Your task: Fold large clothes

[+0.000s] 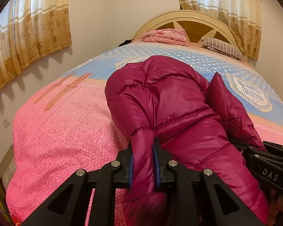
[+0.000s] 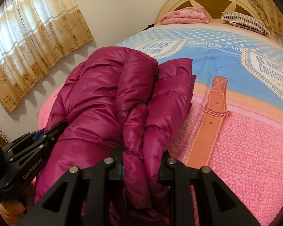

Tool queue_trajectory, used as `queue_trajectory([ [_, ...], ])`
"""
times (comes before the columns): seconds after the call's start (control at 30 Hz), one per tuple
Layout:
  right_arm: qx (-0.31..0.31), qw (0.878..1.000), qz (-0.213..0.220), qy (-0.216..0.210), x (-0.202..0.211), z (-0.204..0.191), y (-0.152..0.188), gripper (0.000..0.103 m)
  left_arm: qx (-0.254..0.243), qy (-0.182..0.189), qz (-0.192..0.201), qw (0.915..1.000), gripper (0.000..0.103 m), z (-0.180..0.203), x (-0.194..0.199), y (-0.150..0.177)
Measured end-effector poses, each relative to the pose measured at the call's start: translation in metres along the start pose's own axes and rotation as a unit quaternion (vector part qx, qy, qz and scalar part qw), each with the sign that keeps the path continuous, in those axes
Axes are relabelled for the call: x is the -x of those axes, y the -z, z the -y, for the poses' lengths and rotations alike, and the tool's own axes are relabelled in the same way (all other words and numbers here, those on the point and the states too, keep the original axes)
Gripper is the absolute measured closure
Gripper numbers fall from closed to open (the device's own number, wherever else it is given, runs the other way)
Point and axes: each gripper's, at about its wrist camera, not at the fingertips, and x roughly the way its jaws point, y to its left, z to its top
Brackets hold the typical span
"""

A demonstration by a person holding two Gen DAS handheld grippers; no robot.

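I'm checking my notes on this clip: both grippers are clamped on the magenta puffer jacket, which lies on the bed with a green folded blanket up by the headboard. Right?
Nearly. The folded blanket by the headboard is pink, not green, as the left wrist view shows. The rest holds: the left gripper and right gripper each pinch the magenta puffer jacket on the bed.

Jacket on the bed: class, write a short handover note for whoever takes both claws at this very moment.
Left claw: shut on a bunch of the jacket at its near end.
Right claw: shut on a thicker bunch of the same near end, close beside the left claw.
Jacket: magenta puffer, bunched lengthwise on the bedspread, its far end resting towards the headboard. The near end is held in both claws.
Done: both grips are secure.
Left: probably carry the near end over the far end, release, then smooth and tidy the fold.
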Motion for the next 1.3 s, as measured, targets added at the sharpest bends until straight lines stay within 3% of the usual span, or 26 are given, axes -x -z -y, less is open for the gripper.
queue_trajectory([
  [0.5, -0.002, 1.0, -0.014, 0.009, -0.013, 0.0, 0.002, 0.079, -0.003, -0.007, -0.014, 0.9999, 0.085, 0.004, -0.018, 0.011],
  [0.77, -0.011, 1.0, -0.018, 0.007, -0.018, 0.005, 0.004, 0.076, -0.001, -0.009, -0.019, 0.9998, 0.079, -0.002, -0.025, 0.019],
  [0.93, -0.016, 1.0, -0.023, 0.007, -0.022, 0.009, 0.006, 0.068, -0.003, -0.014, -0.021, 0.9997, 0.071, -0.001, -0.028, 0.02],
  [1.2, -0.025, 0.999, -0.022, 0.005, -0.022, 0.016, 0.011, 0.06, -0.007, -0.043, -0.015, 0.9989, 0.045, -0.005, -0.031, 0.021],
  [1.3, -0.027, 0.999, -0.021, 0.004, -0.022, 0.017, 0.013, 0.059, 0.002, -0.042, -0.017, 0.999, 0.04, -0.01, -0.033, 0.022],
])
